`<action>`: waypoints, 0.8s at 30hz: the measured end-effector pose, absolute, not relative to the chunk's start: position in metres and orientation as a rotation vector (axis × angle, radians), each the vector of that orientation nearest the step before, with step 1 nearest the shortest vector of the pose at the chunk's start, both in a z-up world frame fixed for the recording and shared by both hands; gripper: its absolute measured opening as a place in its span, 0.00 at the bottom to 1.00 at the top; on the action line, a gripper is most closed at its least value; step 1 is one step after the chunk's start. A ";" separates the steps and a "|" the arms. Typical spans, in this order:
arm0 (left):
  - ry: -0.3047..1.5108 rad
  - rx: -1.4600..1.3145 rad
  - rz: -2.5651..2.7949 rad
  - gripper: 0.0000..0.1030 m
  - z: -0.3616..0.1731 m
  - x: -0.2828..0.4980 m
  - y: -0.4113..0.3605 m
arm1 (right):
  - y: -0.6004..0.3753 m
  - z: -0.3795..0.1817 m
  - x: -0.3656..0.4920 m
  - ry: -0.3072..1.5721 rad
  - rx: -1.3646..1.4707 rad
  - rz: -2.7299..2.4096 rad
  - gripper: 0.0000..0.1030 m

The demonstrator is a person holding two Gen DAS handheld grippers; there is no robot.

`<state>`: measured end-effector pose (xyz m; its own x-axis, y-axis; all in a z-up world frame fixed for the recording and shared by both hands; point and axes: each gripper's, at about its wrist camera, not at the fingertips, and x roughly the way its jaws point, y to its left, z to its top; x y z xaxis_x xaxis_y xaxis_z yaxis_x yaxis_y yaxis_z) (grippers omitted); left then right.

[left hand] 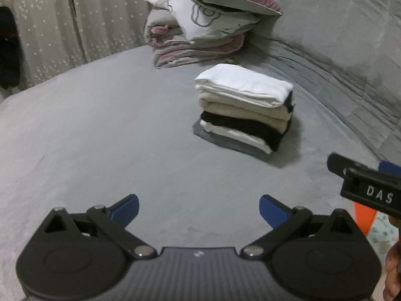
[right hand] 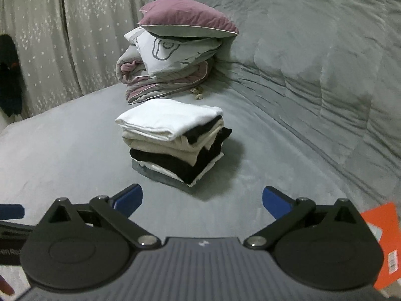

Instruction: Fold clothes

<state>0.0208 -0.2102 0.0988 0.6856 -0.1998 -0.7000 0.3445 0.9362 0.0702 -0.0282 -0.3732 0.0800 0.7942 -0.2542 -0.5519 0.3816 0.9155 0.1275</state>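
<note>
Both grippers, left (left hand: 199, 209) and right (right hand: 202, 200), spread empty before neat white-beige-black folded stack (right hand: 173, 138) on grey bed (right hand: 75, 155).

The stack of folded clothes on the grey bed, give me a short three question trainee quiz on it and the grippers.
1. True or false: the white folded garment tops the stack of folded clothes.
2. Which lies directly under it: A black, B beige, C purple?
3. Fill in: the left gripper and right gripper are both ____, holding nothing.

Key: 1 true. 2 B, the beige folded garment. 3 open.
</note>
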 end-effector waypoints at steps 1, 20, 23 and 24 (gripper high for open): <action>0.756 0.203 -0.293 0.99 0.094 0.021 -0.211 | -0.375 0.072 -0.028 0.564 0.244 -0.353 1.00; 0.783 0.152 -0.262 0.99 0.035 0.006 -0.240 | -0.363 0.040 -0.027 0.617 0.124 -0.414 1.00; 0.787 0.143 -0.249 0.99 0.032 0.008 -0.237 | -0.361 0.038 -0.022 0.627 0.093 -0.441 1.00; 0.790 0.147 -0.246 0.99 0.031 0.008 -0.236 | -0.360 0.038 -0.021 0.626 0.087 -0.443 1.00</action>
<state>0.0082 -0.2362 0.0311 0.6777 -0.1634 -0.7169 0.2726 0.9613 0.0387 -0.0215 -0.3600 0.0384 0.7205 -0.3742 -0.5838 0.4263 0.9031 -0.0528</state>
